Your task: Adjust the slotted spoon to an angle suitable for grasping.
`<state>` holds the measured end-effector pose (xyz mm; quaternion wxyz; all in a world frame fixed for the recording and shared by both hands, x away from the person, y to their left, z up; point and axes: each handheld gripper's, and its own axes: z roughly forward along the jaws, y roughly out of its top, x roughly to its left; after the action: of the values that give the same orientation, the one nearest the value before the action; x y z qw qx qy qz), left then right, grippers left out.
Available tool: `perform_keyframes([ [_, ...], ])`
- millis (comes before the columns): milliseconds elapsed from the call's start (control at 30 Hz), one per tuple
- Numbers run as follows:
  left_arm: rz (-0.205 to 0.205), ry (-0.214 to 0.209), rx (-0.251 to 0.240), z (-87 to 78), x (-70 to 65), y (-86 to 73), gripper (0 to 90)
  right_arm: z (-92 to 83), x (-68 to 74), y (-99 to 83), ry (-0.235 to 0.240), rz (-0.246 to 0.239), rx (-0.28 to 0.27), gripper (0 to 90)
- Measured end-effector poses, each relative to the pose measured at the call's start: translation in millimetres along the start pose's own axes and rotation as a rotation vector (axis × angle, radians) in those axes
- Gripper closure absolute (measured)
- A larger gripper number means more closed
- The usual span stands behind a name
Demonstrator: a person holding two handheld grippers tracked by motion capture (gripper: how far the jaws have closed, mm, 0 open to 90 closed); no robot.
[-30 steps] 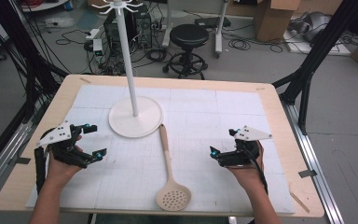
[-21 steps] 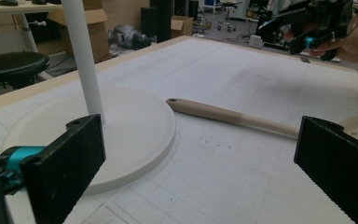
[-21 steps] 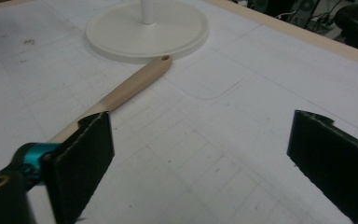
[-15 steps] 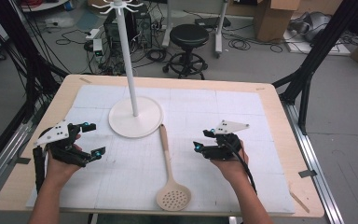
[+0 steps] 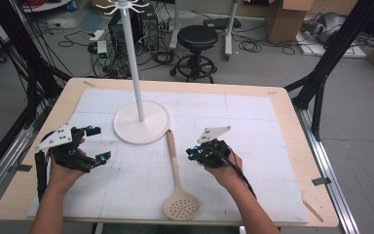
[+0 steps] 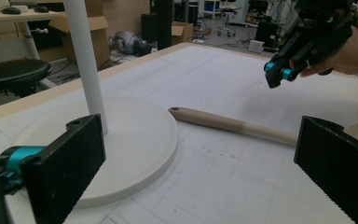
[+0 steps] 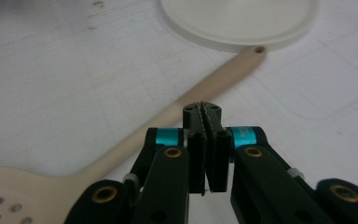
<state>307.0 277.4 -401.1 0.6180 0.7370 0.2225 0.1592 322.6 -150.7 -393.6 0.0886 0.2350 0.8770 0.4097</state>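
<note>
The right gripper (image 7: 203, 112), jaws just clenched together on nothing, hovers just beside the slotted spoon (image 7: 200, 91) handle.

Slotted spoon (image 5: 177, 181) lies before stand base (image 5: 141, 127), touching.

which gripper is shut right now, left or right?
The right gripper: its jaws are pressed together with nothing between them, just short of the spoon handle. The left gripper stands wide open.

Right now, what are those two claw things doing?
Left gripper: open, holding nothing.
Right gripper: jaws just closed, empty, above the slotted spoon.
</note>
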Motion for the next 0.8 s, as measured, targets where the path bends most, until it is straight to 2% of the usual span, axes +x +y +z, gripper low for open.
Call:
perform_keyframes([
  [33, 0.002, -0.005, -0.001, 1.1, 0.0, 0.5, 2.4, 7.6, 6.4, 4.7, 0.036, -0.024, 0.011, 89.8],
  [100, 0.005, -0.009, -0.004, 3.1, 0.3, 1.3, 2.4, 15.8, 13.3, 7.8, 0.062, -0.051, 0.032, 89.8],
  [133, 0.003, -0.013, -0.004, 3.9, 0.2, 1.5, 2.4, 15.8, 13.3, 7.8, 0.062, -0.051, 0.032, 89.8],
  [200, 0.005, -0.016, -0.002, 5.6, 0.1, 1.5, 2.5, 28.9, 20.5, 9.7, 0.104, -0.068, 0.077, 89.8],
  [233, 0.009, -0.016, 0.003, 5.9, 0.3, 1.6, 2.5, 28.9, 20.5, 9.7, 0.104, -0.068, 0.077, 89.8],
  [300, 0.008, -0.013, 0.002, 6.4, 1.0, 1.9, 2.4, 40.3, 27.0, 12.4, 0.158, -0.089, 0.104, 89.8],
  [333, 0.007, -0.012, -0.002, 6.3, 1.5, 2.4, 2.4, 40.3, 27.0, 12.4, 0.158, -0.089, 0.104, 89.8],
  [400, 0.007, -0.011, -0.010, 6.0, 2.1, 3.2, 2.4, 47.0, 32.5, 13.1, 0.190, -0.116, 0.132, 89.8],
  [433, 0.008, -0.012, -0.010, 6.0, 2.2, 3.3, 2.4, 53.6, 38.2, 11.3, 0.210, -0.127, 0.190, 89.8],
  [467, 0.007, -0.011, -0.009, 6.1, 2.2, 3.1, 2.4, 53.6, 38.2, 11.3, 0.210, -0.127, 0.190, 89.8],
  [567, 0.006, -0.011, -0.003, 6.2, 1.9, 2.8, 2.4, 61.9, 43.0, 3.8, 0.225, -0.145, 0.266, 90.0],
  [633, 0.007, -0.013, -0.001, 6.3, 1.4, 2.9, 2.5, 60.9, 43.2, 0.6, 0.223, -0.142, 0.259, 90.0],
  [800, 0.008, -0.013, -0.005, 6.2, 1.7, 3.2, 2.4, 52.9, 37.1, -2.8, 0.226, -0.126, 0.284, 90.0],
])
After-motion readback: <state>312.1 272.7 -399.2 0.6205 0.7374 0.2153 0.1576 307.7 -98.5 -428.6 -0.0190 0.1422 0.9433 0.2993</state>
